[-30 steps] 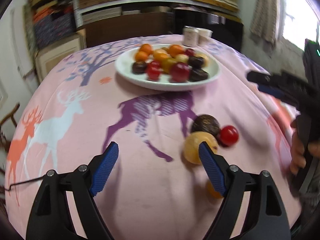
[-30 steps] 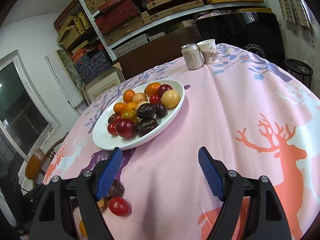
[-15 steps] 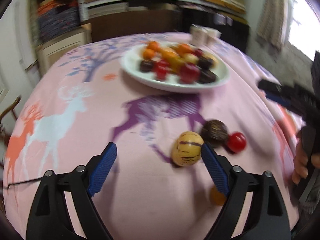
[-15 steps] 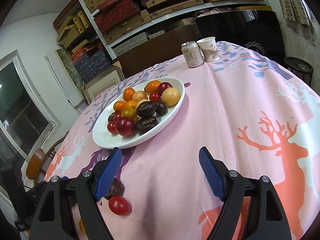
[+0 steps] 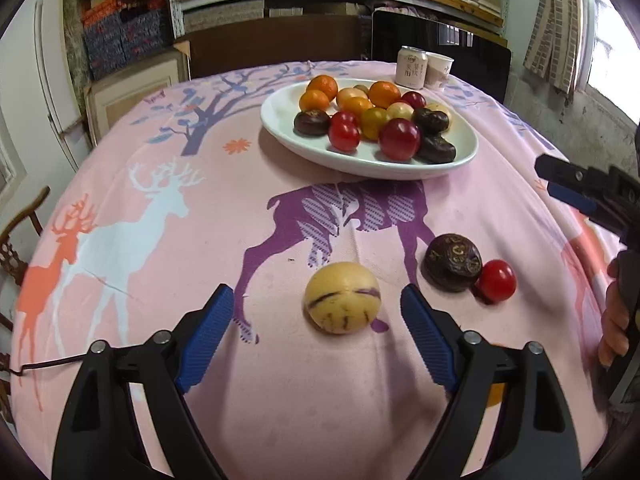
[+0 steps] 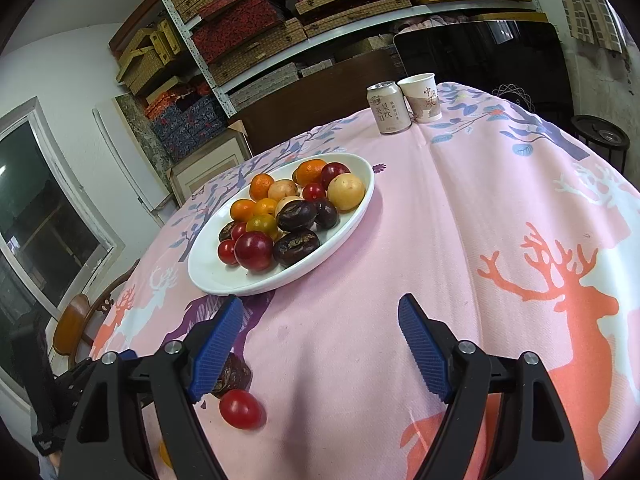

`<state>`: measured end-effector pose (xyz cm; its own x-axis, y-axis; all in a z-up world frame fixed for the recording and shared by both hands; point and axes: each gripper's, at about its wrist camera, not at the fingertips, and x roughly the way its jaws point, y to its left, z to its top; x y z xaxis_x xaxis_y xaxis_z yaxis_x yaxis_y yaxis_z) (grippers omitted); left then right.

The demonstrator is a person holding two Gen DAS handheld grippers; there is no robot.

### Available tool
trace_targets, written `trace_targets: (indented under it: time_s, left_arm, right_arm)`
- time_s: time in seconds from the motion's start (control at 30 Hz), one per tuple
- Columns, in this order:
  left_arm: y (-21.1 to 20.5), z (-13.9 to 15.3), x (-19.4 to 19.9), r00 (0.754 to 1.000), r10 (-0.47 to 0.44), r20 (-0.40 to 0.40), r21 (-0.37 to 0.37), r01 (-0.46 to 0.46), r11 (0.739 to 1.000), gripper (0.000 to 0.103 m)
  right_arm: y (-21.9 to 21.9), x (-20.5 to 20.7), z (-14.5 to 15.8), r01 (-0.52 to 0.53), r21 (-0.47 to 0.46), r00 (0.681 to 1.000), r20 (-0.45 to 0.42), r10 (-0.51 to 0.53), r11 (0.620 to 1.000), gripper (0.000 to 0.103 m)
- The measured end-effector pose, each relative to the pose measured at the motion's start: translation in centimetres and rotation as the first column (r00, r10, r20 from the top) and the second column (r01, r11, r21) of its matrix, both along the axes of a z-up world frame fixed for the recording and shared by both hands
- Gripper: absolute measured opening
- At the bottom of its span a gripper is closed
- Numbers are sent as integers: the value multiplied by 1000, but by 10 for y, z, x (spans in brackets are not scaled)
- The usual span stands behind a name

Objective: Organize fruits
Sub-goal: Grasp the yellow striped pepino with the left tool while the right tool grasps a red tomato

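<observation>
Left claw [image 5: 316, 312] closing, right claw [image 6: 320, 320] wide apart.

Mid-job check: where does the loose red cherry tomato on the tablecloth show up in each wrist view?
Left wrist: the red cherry tomato lies at right of centre, touching the dark wrinkled fruit, to the right of the left gripper, whose jaws are closing.
Right wrist: it lies at bottom left, below the left finger of the right gripper.
Shared landmark: the white plate of fruit.

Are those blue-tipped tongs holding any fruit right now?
No. The left tongs are closing around the yellow purple-streaked round fruit, pads not touching it. The right tongs are open over bare cloth.
</observation>
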<state>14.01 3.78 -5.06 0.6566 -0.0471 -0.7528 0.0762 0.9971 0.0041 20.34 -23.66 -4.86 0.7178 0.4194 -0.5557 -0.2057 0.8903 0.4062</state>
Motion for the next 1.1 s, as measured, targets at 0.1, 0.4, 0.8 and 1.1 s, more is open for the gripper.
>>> trace_targets:
  time_s: [0.1, 0.4, 0.8, 1.1]
  left_arm:
    - [-2, -2, 5, 1000, -20, -15, -17, 20, 1000, 70]
    - [-9, -11, 16, 997, -59, -51, -33, 58, 998, 41]
    - [-3, -8, 12, 999, -28, -35, -30, 27, 999, 41]
    - [-4, -10, 13, 999, -29, -44, -26, 28, 999, 41]
  right_arm:
    - [1, 0, 0, -2, -3, 1000, 2, 2, 1000, 81]
    - [8, -3, -2, -24, -24, 1000, -1, 24, 999, 81]
    - [56, -33, -8, -228, -224, 973, -83, 214, 948, 41]
    - [76, -39, -13, -308, -260, 951, -121, 285, 915, 41]
